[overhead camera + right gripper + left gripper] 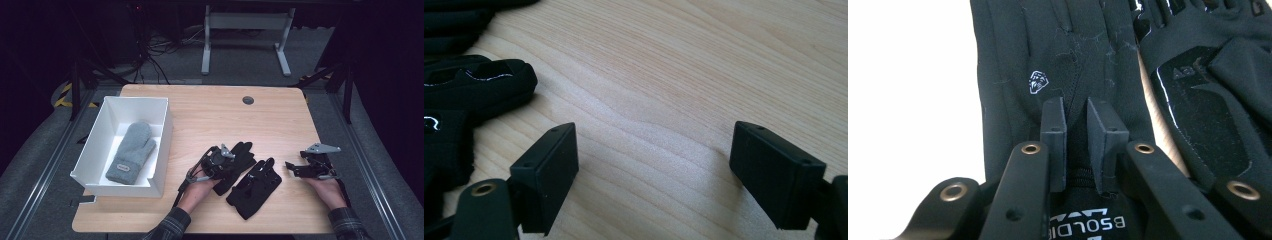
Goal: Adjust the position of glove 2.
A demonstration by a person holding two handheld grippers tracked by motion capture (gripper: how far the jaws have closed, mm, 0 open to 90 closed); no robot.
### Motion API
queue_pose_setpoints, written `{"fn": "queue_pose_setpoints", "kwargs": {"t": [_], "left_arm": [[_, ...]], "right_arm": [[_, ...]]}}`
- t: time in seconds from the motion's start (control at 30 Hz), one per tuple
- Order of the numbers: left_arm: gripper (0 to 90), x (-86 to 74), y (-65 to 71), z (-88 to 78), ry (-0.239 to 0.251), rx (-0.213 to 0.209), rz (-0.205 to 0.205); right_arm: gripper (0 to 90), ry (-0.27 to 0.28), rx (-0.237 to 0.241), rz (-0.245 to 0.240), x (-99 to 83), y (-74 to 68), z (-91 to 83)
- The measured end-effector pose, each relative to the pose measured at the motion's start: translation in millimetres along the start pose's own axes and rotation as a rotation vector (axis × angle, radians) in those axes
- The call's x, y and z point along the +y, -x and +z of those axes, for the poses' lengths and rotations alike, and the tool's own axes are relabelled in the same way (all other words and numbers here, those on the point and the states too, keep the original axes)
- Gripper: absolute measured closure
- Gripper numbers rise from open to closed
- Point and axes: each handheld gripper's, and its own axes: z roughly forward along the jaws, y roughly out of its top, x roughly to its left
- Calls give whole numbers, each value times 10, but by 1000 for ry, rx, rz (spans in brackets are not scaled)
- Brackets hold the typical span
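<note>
A: Left gripper [1075, 130] sits on the left black glove [1048, 60]. Its jaws stand narrow, pinching a raised fold of the fabric near the cuff. A small white crest logo shows on the back of that glove; below the jaws a cuff label reads "BSOLDIE", cut off at the frame edge.

B: Second black glove [255, 187] lies just beside the first, glossy patches on it. A printed mark starting "Aa" is there, the rest unreadable.

A: Right gripper [654, 175] rests at the right of the tabletop [210, 115], jaws wide, bare wood between them. The second glove's fingertips lie off to one side, apart from the jaws.

B: White box [95, 145] at the tabletop's left holds a grey mitten [131, 152] with a small tag on the cuff; the tag's writing is too small to read.

A: Surface is pale wood grain, a round cable grommet [248, 100] near the far edge. Beyond: grey carpet, a white desk frame [245, 35], tangled cables, dark surroundings.
</note>
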Motion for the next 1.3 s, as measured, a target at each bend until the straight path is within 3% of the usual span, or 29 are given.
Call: {"fn": "queue_pose_setpoints", "kwargs": {"t": [0.1, 0.3, 0.57, 0.73, 1.0, 1.3], "left_arm": [[809, 28, 3, -65, -6, -11, -10], [811, 99, 70, -248, 41, -54, -35], [810, 201, 288, -400, 80, -112, -52], [809, 251, 433, -344, 75, -131, -61], [809, 287, 623, -159, 44, -138, -39], [808, 268, 709, 6, 11, -135, -23]], "right_arm": [[200, 0, 0, 0, 0, 0, 0], [200, 0, 0, 0, 0, 0, 0], [199, 0, 1, 0, 0, 1, 0], [200, 0, 1, 0, 0, 1, 0], [202, 0, 3, 2, 1, 2, 1], [201, 1, 3, 1, 1, 3, 1]]}}
